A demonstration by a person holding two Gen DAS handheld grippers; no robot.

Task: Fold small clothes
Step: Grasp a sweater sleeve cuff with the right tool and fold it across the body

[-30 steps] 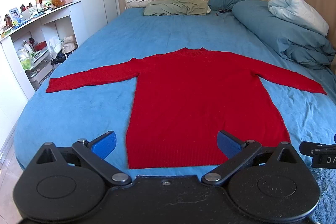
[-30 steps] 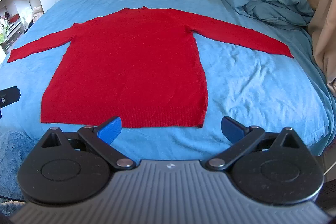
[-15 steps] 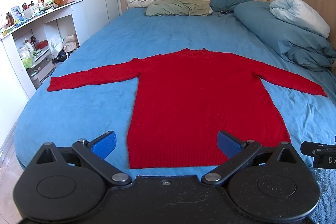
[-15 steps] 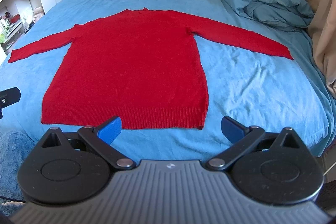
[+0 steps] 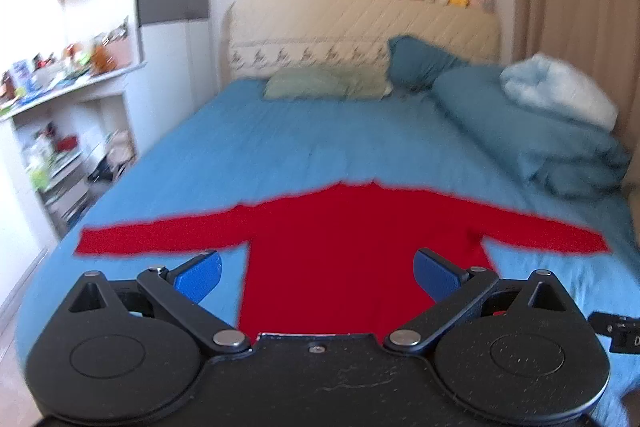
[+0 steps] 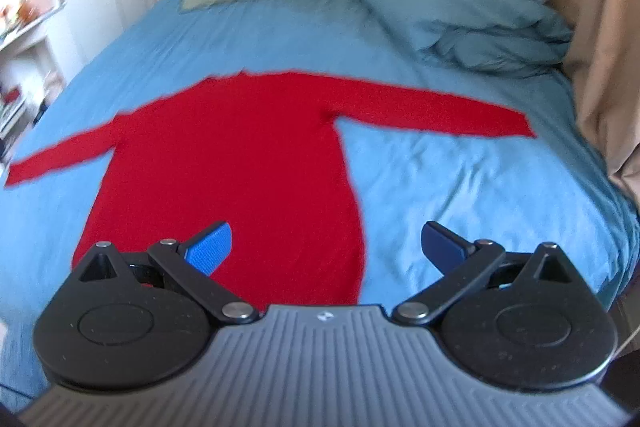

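Note:
A red long-sleeved sweater (image 5: 352, 243) lies flat on the blue bed (image 5: 304, 151), both sleeves stretched out sideways and the neck toward the headboard. My left gripper (image 5: 318, 277) stands open above the lower body of the sweater, nothing between its blue pads. In the right wrist view the same sweater (image 6: 240, 163) spreads across the bed (image 6: 460, 187). My right gripper (image 6: 326, 247) is open too, over the sweater's lower right edge. The hem is hidden behind both gripper bodies. Both views are blurred by motion.
A heap of blue and white duvets (image 5: 552, 131) fills the bed's right side, with pillows (image 5: 324, 87) at the headboard. A white shelf unit (image 5: 60, 131) full of small items stands left of the bed. A beige curtain (image 6: 600, 27) hangs on the right.
Both grippers have moved forward and tilted up, so the sweater's hem has slipped out of sight behind them. The sweater lies as before. Both grippers remain open.

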